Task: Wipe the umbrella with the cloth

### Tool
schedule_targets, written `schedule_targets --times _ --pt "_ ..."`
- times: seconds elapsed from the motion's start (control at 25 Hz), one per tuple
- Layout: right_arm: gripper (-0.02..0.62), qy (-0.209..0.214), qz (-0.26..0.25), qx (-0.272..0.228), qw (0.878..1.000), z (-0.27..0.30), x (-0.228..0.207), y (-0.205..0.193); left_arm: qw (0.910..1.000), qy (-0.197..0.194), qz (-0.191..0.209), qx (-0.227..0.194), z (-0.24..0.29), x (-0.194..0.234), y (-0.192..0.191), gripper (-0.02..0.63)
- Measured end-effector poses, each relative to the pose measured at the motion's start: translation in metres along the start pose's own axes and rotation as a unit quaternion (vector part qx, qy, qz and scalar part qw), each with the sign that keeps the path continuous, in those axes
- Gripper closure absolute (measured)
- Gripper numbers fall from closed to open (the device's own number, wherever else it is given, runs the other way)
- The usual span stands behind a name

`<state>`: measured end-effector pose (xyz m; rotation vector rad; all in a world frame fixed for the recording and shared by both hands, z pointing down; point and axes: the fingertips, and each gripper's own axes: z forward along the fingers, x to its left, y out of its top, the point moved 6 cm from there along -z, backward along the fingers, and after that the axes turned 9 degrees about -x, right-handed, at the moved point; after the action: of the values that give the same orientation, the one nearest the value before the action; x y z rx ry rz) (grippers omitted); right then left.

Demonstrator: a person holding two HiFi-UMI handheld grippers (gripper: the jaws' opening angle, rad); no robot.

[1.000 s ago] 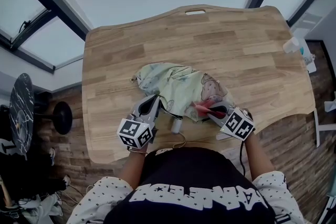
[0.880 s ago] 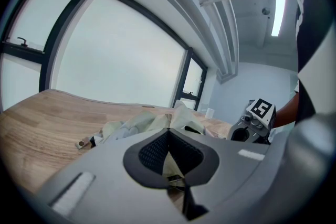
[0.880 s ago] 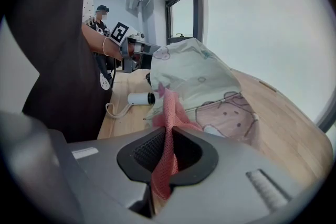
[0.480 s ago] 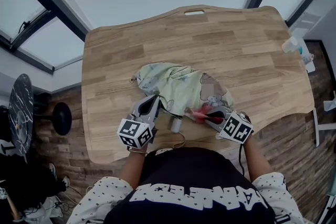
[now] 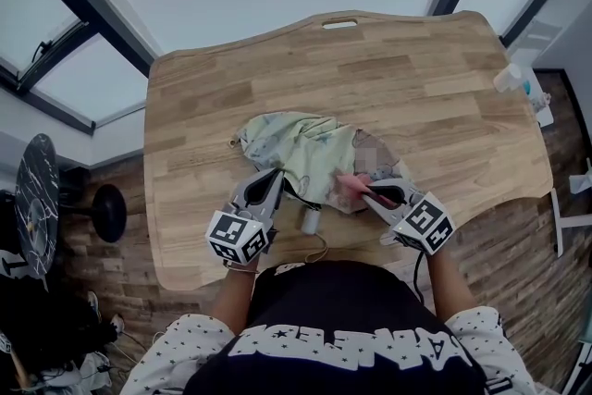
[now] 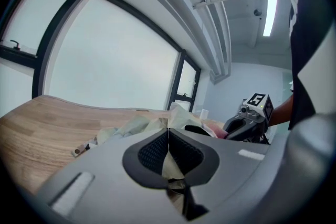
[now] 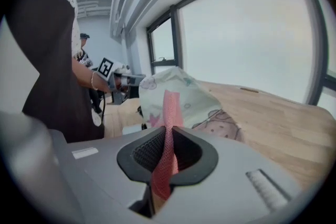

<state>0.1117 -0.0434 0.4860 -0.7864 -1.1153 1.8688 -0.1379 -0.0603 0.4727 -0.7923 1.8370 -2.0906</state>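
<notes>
Office with large windows (image 5: 74, 74), wooden desk (image 5: 416, 79)

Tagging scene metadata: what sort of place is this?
Probably an office or lab-type room: a light wooden table by large dark-framed windows, a wood-plank floor, and a strip light on the ceiling.

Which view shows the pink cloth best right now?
The right gripper view: the pink cloth sits centre, clamped between the jaws, mesh weave visible. The head view shows a small pink patch against the umbrella; the left gripper view only a sliver.
</notes>
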Motion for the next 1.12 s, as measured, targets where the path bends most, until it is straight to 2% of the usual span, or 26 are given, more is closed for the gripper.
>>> schedule_targets --times 0.12,0.28,0.44,0.56,0.88,1.12 --pt "0.549 -0.038 0.035 -0.062 0.997 -0.008 -0.008 0.016 0.9999 -0.009 0.009 -0.008 -0.004 -0.002 0.007 0.603" --pt "0.549 -0.071 0.067 -0.106 0.99 -0.018 -0.018 0.024 0.9996 -0.006 0.025 -0.015 -0.008 -0.001 0.018 0.603" --pt "0.549 -0.107 0.128 -0.17 0.971 -0.028 -0.03 0.036 0.9983 0.001 0.055 -0.019 -0.012 -0.002 0.031 0.606" --pt "0.549 -0.116 0.149 -0.203 0.961 -0.033 -0.034 0.047 0.9971 0.007 0.073 -0.02 -0.011 -0.002 0.04 0.606" --pt "0.551 -0.113 0.154 -0.242 0.951 -0.036 -0.033 0.063 0.9955 -0.012 0.092 -0.017 -0.005 -0.012 0.046 0.606" --pt "0.555 -0.101 0.157 -0.236 0.953 -0.034 -0.03 0.069 0.9952 -0.018 0.096 -0.012 -0.004 -0.012 0.046 0.606"
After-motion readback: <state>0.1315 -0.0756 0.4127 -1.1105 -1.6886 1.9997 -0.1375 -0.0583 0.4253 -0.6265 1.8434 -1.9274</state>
